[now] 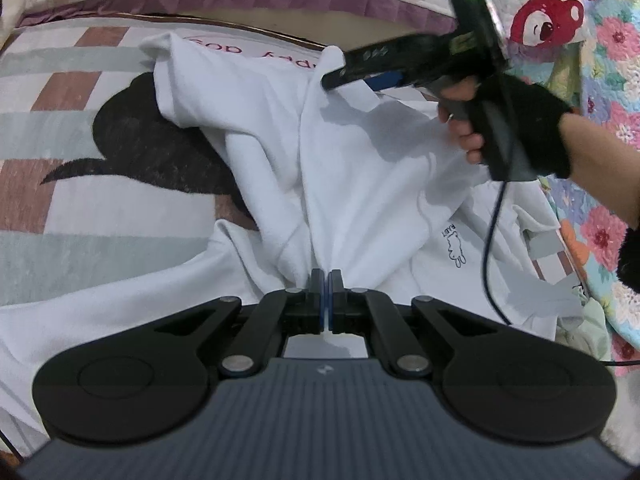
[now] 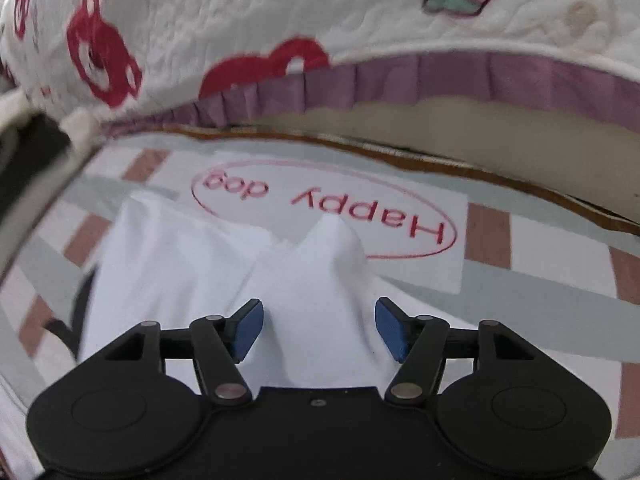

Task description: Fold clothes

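In the left wrist view, the left claw [image 1: 325, 280] has its two fingers pressed together on a gathered pleat of a white T-shirt [image 1: 360, 168]. From that pinch the cloth runs away forward in long ridges. The shirt lies crumpled on a striped mat [image 1: 80, 128] with a black animal figure, and a small rabbit print [image 1: 454, 246] shows to the right of the claw. Far ahead and to the right, the right claw [image 1: 340, 74], held by a hand [image 1: 466, 120] in a dark sleeve, sits over a raised peak of the shirt.

In the right wrist view, the right claw [image 2: 319, 330] is spread wide, its blue pads [image 2: 250, 330] on either side of a hump of the white T-shirt [image 2: 304, 292], not yet touching it as far as I can see. Beyond the claw there is the "Happy dog" print [image 2: 324, 210] on the mat, and further a quilt [image 2: 280, 8] with red bears.

I judge the folding is somewhere in the middle: the shirt is bunched and no neat fold is visible, so smoothing and folding remain.
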`<move>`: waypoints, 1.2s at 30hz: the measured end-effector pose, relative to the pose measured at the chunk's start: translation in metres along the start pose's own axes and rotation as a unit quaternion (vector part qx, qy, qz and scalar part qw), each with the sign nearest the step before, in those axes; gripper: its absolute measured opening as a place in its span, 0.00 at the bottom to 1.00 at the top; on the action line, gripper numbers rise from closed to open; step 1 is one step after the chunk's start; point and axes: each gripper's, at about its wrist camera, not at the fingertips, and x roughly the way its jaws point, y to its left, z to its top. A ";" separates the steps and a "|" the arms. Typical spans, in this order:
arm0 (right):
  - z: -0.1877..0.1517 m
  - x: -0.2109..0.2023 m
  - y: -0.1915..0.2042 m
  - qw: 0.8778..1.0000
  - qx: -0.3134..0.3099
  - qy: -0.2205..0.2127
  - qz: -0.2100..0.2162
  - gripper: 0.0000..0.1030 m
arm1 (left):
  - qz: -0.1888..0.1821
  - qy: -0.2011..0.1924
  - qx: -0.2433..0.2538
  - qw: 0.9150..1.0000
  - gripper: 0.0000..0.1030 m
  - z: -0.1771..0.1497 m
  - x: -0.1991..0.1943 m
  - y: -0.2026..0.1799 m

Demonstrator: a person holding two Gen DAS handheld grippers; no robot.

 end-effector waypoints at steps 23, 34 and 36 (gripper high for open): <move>-0.093 -0.100 0.092 0.969 -0.056 -0.020 0.238 0.04 | -0.043 -0.103 -0.220 0.969 0.26 0.013 -0.034 0.092; -0.106 -0.100 0.101 0.957 -0.062 0.021 0.284 0.04 | -0.063 -0.106 -0.326 0.937 0.33 0.001 -0.023 0.134; -0.112 -0.101 0.100 0.953 -0.052 0.032 0.298 0.04 | -0.061 -0.105 -0.329 0.936 0.35 0.001 -0.021 0.135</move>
